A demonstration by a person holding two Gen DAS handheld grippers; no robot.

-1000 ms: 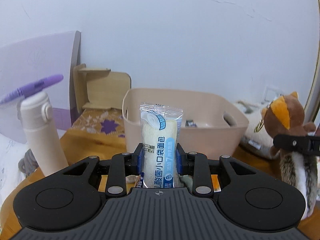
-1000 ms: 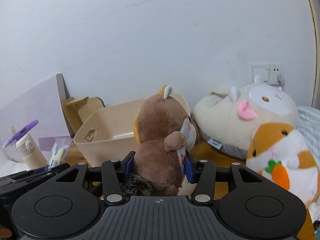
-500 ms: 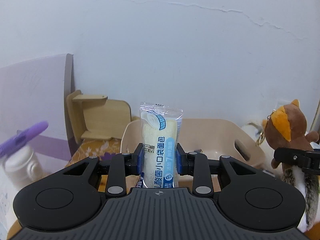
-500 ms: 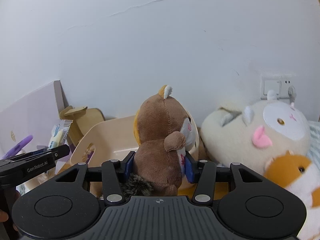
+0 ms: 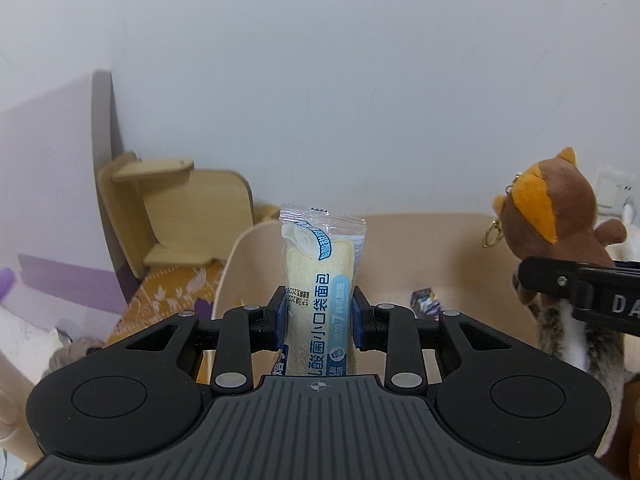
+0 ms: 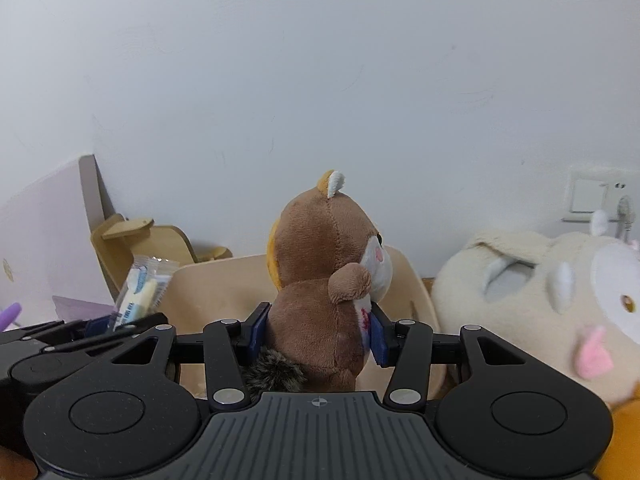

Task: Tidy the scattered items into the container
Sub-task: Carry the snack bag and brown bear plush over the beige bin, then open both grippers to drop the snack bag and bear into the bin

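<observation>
My left gripper clamped mid-pack on clear-wrapped bread roll: light, squishy, crinkly-slick film. Right gripper squeezing brown plush squirrel at belly: soft, forgiving. Both over beige plastic bin.

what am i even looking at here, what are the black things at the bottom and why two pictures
There is no robot: a person holds a two-finger clamp tool in each hand, and a fisheye camera on each looks along its fingers. The black parts are those tools. In the left view, the left gripper is shut on a wrapped bread snack. In the right view, the right gripper is shut on a brown squirrel plush. Ahead is a beige bin with a small wrapped item inside. Beside it lie a big cream plush and a wooden stand.
</observation>
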